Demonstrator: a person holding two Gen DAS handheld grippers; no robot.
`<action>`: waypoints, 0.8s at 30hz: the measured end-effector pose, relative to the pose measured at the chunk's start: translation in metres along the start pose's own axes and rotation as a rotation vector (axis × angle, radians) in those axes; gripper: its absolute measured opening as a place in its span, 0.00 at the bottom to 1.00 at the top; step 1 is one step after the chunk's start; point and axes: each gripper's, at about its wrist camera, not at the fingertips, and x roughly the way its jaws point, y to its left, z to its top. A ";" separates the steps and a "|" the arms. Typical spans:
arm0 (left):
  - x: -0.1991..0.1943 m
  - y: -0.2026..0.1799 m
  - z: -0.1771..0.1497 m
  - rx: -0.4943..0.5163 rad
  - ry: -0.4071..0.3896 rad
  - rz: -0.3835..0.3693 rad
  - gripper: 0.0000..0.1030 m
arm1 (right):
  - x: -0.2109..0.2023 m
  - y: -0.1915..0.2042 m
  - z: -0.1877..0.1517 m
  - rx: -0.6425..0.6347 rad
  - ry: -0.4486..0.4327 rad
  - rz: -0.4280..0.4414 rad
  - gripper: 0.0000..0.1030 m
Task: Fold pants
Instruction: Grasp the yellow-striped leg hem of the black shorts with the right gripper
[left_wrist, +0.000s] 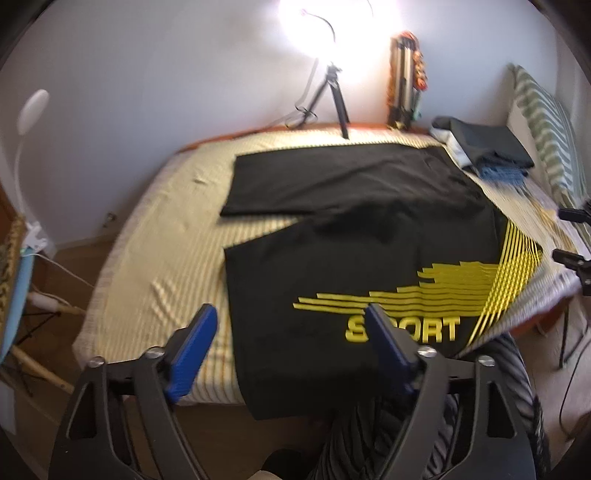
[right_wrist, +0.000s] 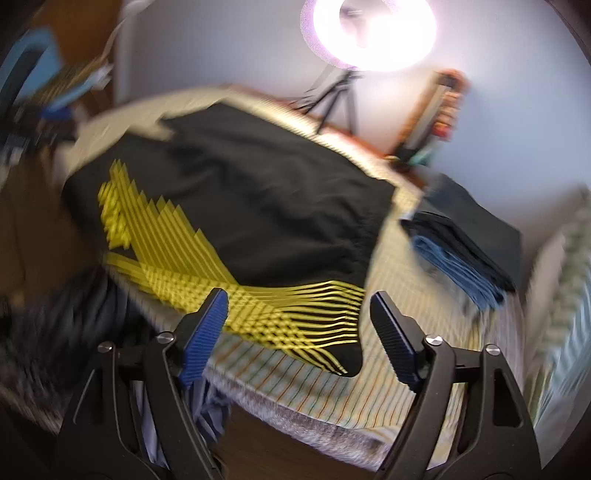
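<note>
From the left wrist: black pants (left_wrist: 332, 236) with yellow stripes and lettering, spread flat on a striped bed (left_wrist: 155, 266), legs toward the left; left tool (left_wrist: 291, 325) wide apart above the near leg hem, gripping nothing. From the right wrist, blurred: same pants (right_wrist: 258, 199); right tool (right_wrist: 299, 314) wide apart, empty, above the striped waist corner; folded clothes pile (right_wrist: 469, 240) to the right.
</note>
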 end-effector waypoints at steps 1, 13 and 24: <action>0.001 0.001 -0.002 -0.001 0.012 -0.018 0.71 | 0.003 0.004 -0.001 -0.044 0.014 0.013 0.76; 0.009 0.002 -0.015 0.019 0.081 -0.157 0.63 | 0.044 0.036 -0.019 -0.411 0.151 0.053 0.62; 0.017 -0.037 -0.019 0.085 0.086 -0.312 0.63 | 0.069 0.014 0.000 -0.365 0.217 0.072 0.07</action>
